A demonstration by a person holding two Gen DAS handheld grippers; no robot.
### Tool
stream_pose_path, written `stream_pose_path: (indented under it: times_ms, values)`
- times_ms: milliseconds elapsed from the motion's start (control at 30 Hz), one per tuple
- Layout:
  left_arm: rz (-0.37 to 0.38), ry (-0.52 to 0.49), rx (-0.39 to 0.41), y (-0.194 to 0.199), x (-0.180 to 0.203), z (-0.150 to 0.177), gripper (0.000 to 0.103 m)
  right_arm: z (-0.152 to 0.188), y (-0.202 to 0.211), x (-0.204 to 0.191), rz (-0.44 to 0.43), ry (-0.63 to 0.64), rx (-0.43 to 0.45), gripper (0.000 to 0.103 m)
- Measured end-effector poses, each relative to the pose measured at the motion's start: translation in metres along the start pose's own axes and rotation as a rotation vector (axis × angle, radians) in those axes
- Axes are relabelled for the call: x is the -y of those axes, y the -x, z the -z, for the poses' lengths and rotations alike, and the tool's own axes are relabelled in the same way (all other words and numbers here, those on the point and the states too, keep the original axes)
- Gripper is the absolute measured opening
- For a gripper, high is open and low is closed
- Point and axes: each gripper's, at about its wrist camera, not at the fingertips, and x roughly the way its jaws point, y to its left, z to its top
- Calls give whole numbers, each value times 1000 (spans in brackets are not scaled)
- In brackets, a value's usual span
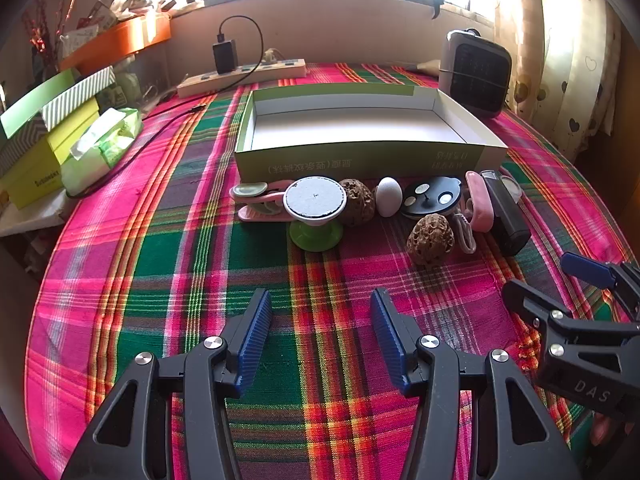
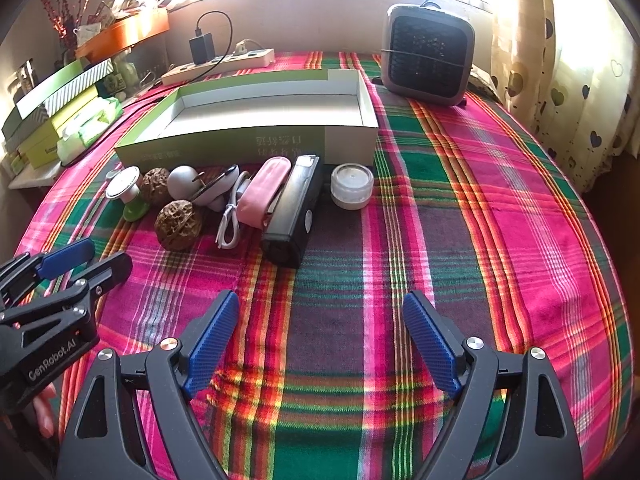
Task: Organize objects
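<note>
Both grippers empty with jaws spread, left gripper (image 1: 320, 336) and right gripper (image 2: 320, 340) hovering side by side above the plaid tablecloth (image 2: 500, 220), likely staged before a first pick. Ahead of both, a row of small items lies against the near wall of the open box (image 1: 360, 156), probably lined up for dropping in: nearer walnut (image 1: 430, 240), black rectangular device (image 2: 294, 216), pink case (image 2: 260, 196), white cable (image 2: 228, 228), small jar (image 2: 352, 186), white egg-shaped piece (image 1: 389, 196), green-footed stand (image 1: 315, 212). Items touch each other, so neighbours crowd any grasp; heater (image 2: 428, 60) and power strip (image 2: 220, 64) sit beyond the box.
</note>
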Motion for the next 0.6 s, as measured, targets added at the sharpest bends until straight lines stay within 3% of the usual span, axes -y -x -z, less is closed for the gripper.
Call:
stream_pose_path:
  times_ms: [600]
  values:
    - [24, -5, -2, -4, -4, -5, 53, -4, -3, 1, 6, -11, -2, 85]
